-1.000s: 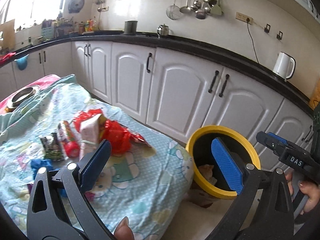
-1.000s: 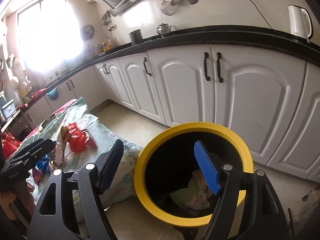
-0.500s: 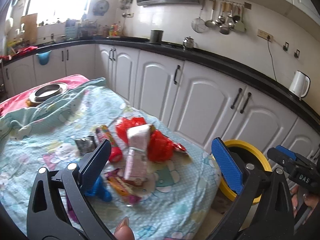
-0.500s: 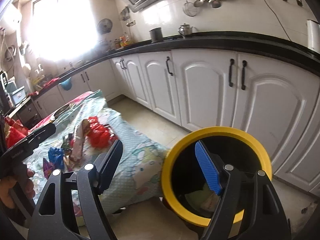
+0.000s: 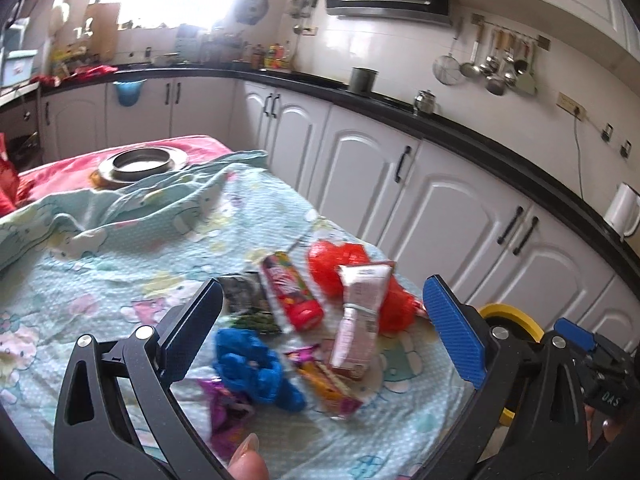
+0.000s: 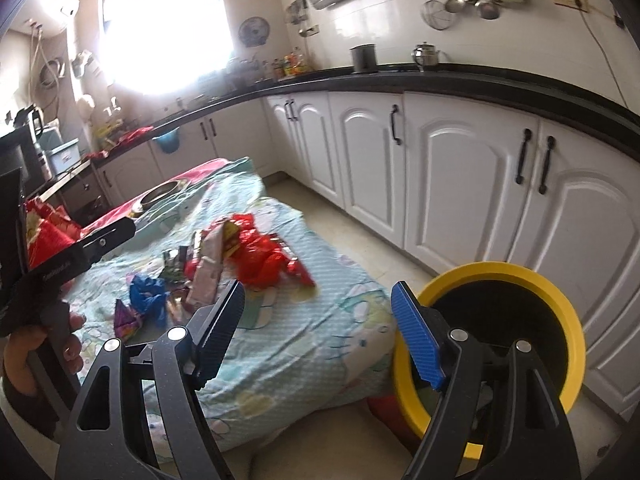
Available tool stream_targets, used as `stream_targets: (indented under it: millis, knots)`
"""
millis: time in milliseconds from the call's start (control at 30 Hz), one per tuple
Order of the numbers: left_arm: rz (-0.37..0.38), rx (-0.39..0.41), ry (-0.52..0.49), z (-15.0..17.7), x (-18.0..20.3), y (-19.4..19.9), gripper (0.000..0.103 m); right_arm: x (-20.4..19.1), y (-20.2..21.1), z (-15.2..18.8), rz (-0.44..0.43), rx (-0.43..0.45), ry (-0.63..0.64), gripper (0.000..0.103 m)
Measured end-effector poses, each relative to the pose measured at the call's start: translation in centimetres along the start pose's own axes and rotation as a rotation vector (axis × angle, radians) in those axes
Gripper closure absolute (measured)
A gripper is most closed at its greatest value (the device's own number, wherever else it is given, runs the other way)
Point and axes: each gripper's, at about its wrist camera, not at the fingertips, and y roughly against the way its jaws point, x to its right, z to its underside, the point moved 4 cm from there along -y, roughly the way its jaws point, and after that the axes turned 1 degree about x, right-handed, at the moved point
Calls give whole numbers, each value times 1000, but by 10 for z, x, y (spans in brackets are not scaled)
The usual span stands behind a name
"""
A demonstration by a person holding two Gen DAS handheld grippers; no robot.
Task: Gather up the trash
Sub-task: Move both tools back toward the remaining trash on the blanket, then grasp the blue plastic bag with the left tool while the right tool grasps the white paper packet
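Trash lies in a heap on a light blue patterned cloth (image 5: 120, 248): a red plastic bag (image 5: 340, 264), a pink carton (image 5: 360, 312), a red snack tube (image 5: 290, 290), a crumpled blue wrapper (image 5: 252, 368), a purple wrapper (image 5: 228, 408) and an orange wrapper (image 5: 328, 384). My left gripper (image 5: 324, 328) hangs open above the heap, holding nothing. My right gripper (image 6: 316, 332) is open and empty too, between the cloth's corner and the yellow-rimmed black bin (image 6: 552, 308). The red bag (image 6: 264, 256) and carton (image 6: 208, 272) lie beyond it.
White cabinets (image 5: 452, 216) under a black counter (image 5: 480, 140) run along the far side. A steel bowl (image 5: 140, 162) rests on a red cloth at the table's far end. A white kettle (image 5: 622, 208) stands on the counter. Tiled floor (image 6: 360, 236) separates table and cabinets.
Both grippers have swung left, away from the bin and toward the trash heap. The bin slid to the right edge in both views; the heap now lies between the left fingers. Both stayed open.
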Motion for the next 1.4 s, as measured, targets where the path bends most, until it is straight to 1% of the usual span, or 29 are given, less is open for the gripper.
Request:
stream_targets:
  millis: [167, 300, 400, 467, 533, 567, 600, 633, 700, 800, 967, 1067, 1133, 1200, 1300, 1400]
  knots:
    - [-22, -3, 50, -2, -27, 1, 11, -23, -16, -5, -40, -20, 17, 30]
    - [-26, -13, 81, -1, -45, 0, 11, -37, -33, -7, -61, -37, 26, 30]
    - [-16, -29, 109, 0, -56, -2, 11, -48, -46, -8, -88, -59, 24, 30]
    - [6, -50, 148, 3, -66, -5, 12, -56, -57, -9, -103, -81, 26, 30]
    - [23, -71, 178, 6, -73, -9, 22, -63, -68, -9, -115, -106, 24, 30]
    - [29, -83, 193, 8, -77, -11, 23, -64, -72, -9, -122, -114, 22, 31]
    - [38, -102, 209, 11, -81, -14, 27, -66, -76, -8, -127, -124, 22, 35]
    - [46, -116, 218, 13, -83, -16, 30, -70, -81, -8, -134, -135, 24, 35]
    - [65, -138, 235, 17, -87, -20, 31, -76, -92, -7, -149, -159, 24, 37]
    - [116, -184, 283, 26, -92, -30, 42, -80, -107, -3, -167, -197, 9, 42]
    - [156, -237, 327, 38, -97, -41, 49, -85, -123, 3, -191, -246, -9, 46]
    - [170, -257, 331, 42, -96, -46, 55, -89, -131, 5, -202, -264, -18, 48]
    - [178, -267, 333, 44, -96, -48, 62, -90, -136, 6, -211, -276, -32, 49]
    - [186, -277, 337, 47, -96, -49, 65, -90, -141, 6, -216, -284, -45, 51]
    - [188, -294, 341, 51, -98, -52, 65, -91, -149, 6, -222, -298, -63, 51]
    - [190, -307, 344, 53, -98, -55, 68, -92, -157, 6, -238, -314, -87, 52]
